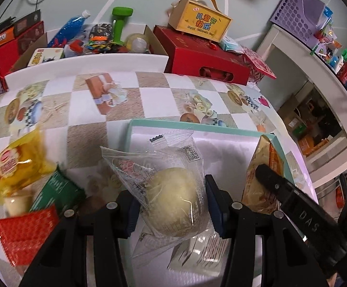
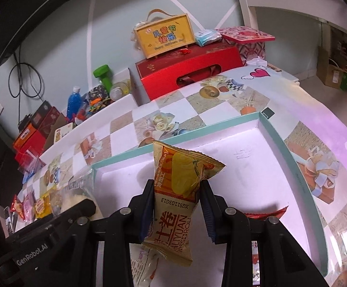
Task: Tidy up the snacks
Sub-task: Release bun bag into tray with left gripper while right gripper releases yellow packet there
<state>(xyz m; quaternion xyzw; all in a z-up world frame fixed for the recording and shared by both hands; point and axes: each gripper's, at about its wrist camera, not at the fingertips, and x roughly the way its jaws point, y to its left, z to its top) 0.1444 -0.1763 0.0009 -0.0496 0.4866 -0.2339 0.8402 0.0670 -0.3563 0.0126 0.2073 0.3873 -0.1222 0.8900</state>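
A pale round bun in a clear plastic wrapper is clamped between the jaws of the left gripper, above the near left corner of a shallow white box with a teal rim. An orange and yellow foil swiss-roll packet is pinched upright by the closed jaws of the right gripper, over the same box. Beyond it the checked patterned tablecloth is seen, then a red gift box with a ribbon handle and a yellow handled carton on top
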